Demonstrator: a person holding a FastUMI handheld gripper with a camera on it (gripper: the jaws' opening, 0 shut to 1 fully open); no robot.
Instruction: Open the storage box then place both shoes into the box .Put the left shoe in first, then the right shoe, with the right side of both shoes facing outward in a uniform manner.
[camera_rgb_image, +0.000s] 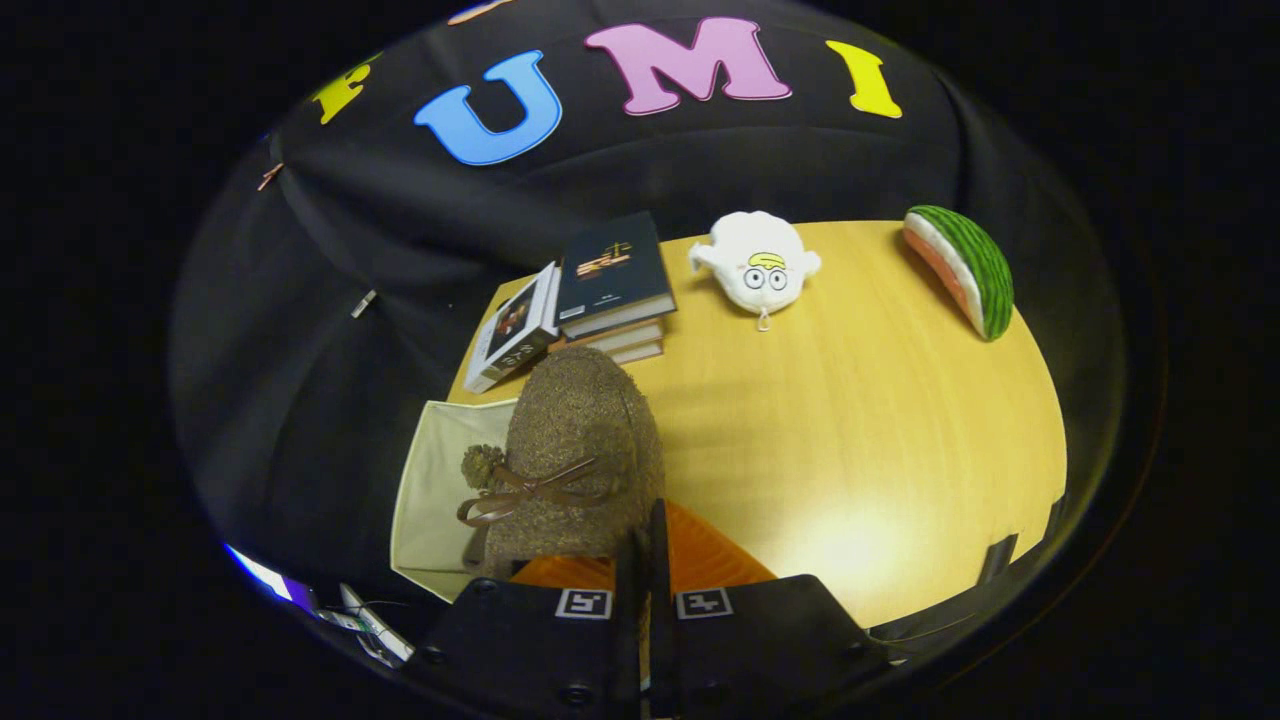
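A black cloth wall closes off the booth behind a pale wooden bench (850, 420), which is lit brightly near its closer edge. At the far side of the bench sits a stack of books (610, 285) with another book (512, 335) leaning against it, a white plush toy (757, 268) beside them, and a watermelon-slice toy (965, 265) off toward the far right corner.

The jaws (645, 540) point forward and downward over the bench's left edge, drawn almost fully together with only a thin gap between them. They appear to pinch the rear rim of a brown fuzzy shoe (585, 450), though the exact contact is hard to make out. The shoe extends straight ahead of the jaws, toe pointing away toward the books, its brown ribbon bow (530, 495) and a small pompom (483, 465) on top. Its orange lining (700, 555) shows right at the jaws.

The shoe hangs above the open cream storage box (435, 500), which stands at the left of the bench, just below and left of the shoe.
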